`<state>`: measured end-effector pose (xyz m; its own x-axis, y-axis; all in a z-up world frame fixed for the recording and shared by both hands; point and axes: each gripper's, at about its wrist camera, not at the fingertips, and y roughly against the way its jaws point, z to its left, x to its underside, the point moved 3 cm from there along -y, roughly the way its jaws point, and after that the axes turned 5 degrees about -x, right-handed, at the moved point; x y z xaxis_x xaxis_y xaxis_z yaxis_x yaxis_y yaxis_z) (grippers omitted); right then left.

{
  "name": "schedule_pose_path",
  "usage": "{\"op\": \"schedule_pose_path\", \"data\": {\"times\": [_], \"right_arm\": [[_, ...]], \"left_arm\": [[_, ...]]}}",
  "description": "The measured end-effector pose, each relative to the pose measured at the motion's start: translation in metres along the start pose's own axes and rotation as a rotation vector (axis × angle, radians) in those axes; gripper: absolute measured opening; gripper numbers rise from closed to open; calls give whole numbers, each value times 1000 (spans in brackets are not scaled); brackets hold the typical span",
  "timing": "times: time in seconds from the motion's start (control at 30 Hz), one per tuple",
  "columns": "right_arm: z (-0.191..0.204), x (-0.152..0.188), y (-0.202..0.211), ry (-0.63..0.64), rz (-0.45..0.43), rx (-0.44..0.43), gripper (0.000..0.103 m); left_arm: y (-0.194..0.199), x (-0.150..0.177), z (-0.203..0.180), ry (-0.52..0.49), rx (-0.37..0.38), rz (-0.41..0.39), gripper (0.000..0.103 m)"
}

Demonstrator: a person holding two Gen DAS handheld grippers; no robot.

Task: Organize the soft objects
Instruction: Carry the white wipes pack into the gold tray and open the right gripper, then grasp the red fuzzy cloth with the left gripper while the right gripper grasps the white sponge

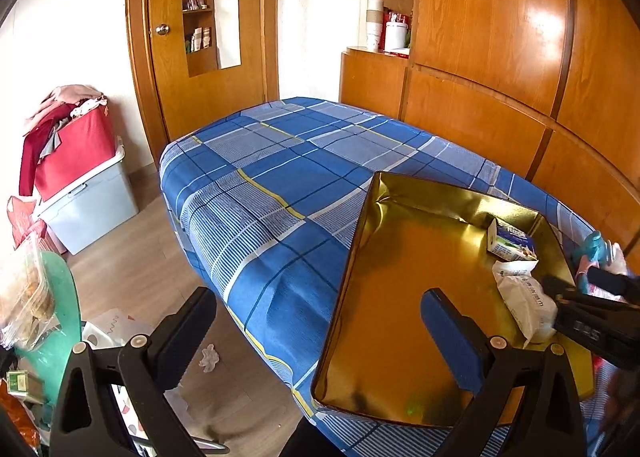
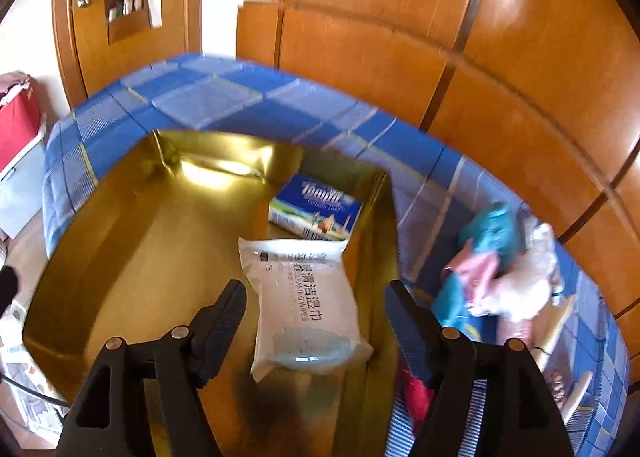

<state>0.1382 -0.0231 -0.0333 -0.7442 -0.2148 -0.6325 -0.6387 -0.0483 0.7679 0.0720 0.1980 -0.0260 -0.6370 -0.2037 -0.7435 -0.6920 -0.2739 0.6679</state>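
A gold tray [image 1: 392, 257] [image 2: 132, 225] lies on the blue plaid bed. In it are a white cleaning-wipes pack [image 2: 308, 297] [image 1: 524, 297] and a blue tissue pack [image 2: 316, 209] [image 1: 510, 243] at its far right corner. My right gripper [image 2: 318, 321] is open just above the wipes pack, its jaws wide on either side of it. In the left wrist view the right gripper [image 1: 560, 305] shows at the right edge. My left gripper [image 1: 320, 329] is open and empty over the tray's near left edge.
A heap of soft things, teal, pink and white [image 2: 496, 269] [image 1: 600, 257], lies on the bed right of the tray. A wooden wardrobe [image 1: 500, 57] stands behind the bed. A red bin on a grey box [image 1: 80, 177] stands by the door at left. Clutter lies on the floor.
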Motion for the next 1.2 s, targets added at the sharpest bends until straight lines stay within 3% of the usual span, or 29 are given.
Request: {"op": "schedule_pose_path", "data": {"times": [0.2,0.43,1.07,1.2], "right_arm": [[4,7,47,14,-110,14,73],[3,10,75,8,-166,8,73],[-29,26,95,-38,-214,25,73],[-50,35,94,-56,-199,35,73]], "left_arm": [[6,0,-6,-14,6,-7,103],[14,3,-18,-44,11,-18,103],[39,10,-59,-154,64,-47,103],[47,9,-77,-192,136,-56,103]]}}
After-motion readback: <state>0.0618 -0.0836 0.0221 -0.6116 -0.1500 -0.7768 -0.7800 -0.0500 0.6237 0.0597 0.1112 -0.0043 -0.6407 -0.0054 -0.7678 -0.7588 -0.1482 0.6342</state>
